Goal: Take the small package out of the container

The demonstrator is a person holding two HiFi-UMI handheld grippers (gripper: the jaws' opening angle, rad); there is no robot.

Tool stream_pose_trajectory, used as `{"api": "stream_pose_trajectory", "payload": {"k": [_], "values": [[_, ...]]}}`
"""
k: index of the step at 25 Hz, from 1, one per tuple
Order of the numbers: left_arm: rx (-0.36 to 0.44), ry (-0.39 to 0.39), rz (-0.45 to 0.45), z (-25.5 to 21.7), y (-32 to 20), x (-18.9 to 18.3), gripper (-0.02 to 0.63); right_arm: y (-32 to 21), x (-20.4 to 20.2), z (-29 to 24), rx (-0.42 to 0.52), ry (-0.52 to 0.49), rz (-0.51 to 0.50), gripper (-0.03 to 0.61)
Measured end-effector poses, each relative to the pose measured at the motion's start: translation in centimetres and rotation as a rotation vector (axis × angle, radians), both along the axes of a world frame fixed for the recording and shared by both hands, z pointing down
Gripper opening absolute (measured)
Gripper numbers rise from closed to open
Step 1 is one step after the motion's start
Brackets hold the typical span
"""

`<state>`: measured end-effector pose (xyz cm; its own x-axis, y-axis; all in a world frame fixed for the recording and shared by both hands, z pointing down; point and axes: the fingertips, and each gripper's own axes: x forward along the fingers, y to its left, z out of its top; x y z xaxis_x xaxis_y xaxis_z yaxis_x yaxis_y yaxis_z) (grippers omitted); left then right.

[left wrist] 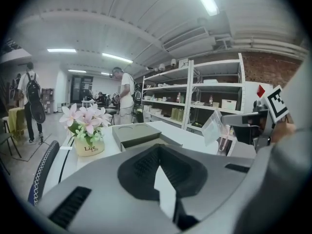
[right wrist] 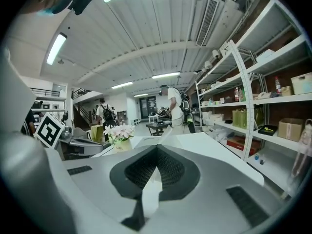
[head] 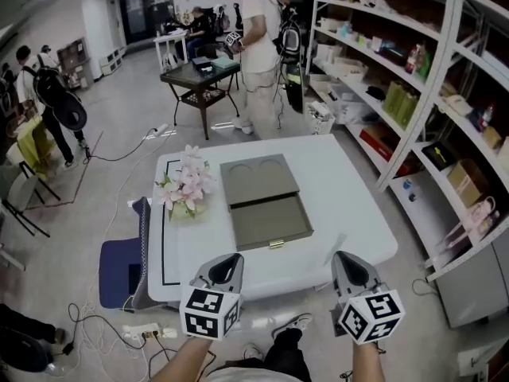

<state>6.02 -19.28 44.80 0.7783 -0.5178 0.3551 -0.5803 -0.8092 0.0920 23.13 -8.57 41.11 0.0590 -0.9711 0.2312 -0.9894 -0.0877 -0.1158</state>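
Jaws first: the right gripper (head: 347, 263) is clamping fully shut on the small package (left wrist: 213, 127). It's a thin clear bag. From the right gripper view I'm only getting it edge-on, as a pale sliver poking up past the tips, but the left gripper view is showing it flat-on. The left gripper (head: 227, 265) is sitting with its tips together and nothing between them.

So the package is hanging in the air off the right tips, near the front edge of the table (head: 342, 189) and well apart from the container (head: 262, 183). The container is lying mid-table with its drawer (head: 270, 223) pulled out toward me, and from the head view I'm not spotting anything left inside. A flower pot (head: 184, 193) is standing just beside it on the left.

I'm reading this as the tail end of the job: the taking-out part is looking done, and the bag just needs a place to land. For the next move I'm thinking of a bare patch of table on the right side, lowering until the bag is resting, then letting go. Film that thin is probably going to be floppy and might cling to a pad, so I'm planning to open wide and pull straight up.
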Motion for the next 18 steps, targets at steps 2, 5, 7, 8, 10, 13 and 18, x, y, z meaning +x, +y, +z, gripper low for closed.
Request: {"api": "stream_pose_trajectory", "payload": {"k": [2,5,7,8,10,13,18], "values": [[0.001,-0.004,0.014,0.1,0.0,0.6,0.003,0.3,0.2,0.3,-0.005,0.000,0.010,0.003],[-0.004,-0.007,0.036,0.2,0.1,1.4,0.003,0.8,0.6,0.6,-0.010,-0.005,0.026,0.003],[-0.011,-0.008,0.049,0.3,0.3,1.8,0.003,1.1,0.9,0.7,-0.013,-0.008,0.036,0.003],[-0.014,-0.011,0.055,0.4,0.4,1.9,0.003,1.2,0.9,0.8,-0.013,-0.010,0.040,0.003],[-0.017,-0.014,0.063,0.6,0.4,2.0,0.003,1.2,0.8,1.0,-0.015,-0.012,0.045,0.003],[-0.020,-0.011,0.067,0.7,0.2,2.3,0.003,1.2,0.8,1.3,-0.021,-0.011,0.051,0.003],[-0.025,0.000,0.076,0.7,-0.1,3.0,0.003,1.3,0.9,1.7,-0.025,-0.014,0.062,0.003]]}}
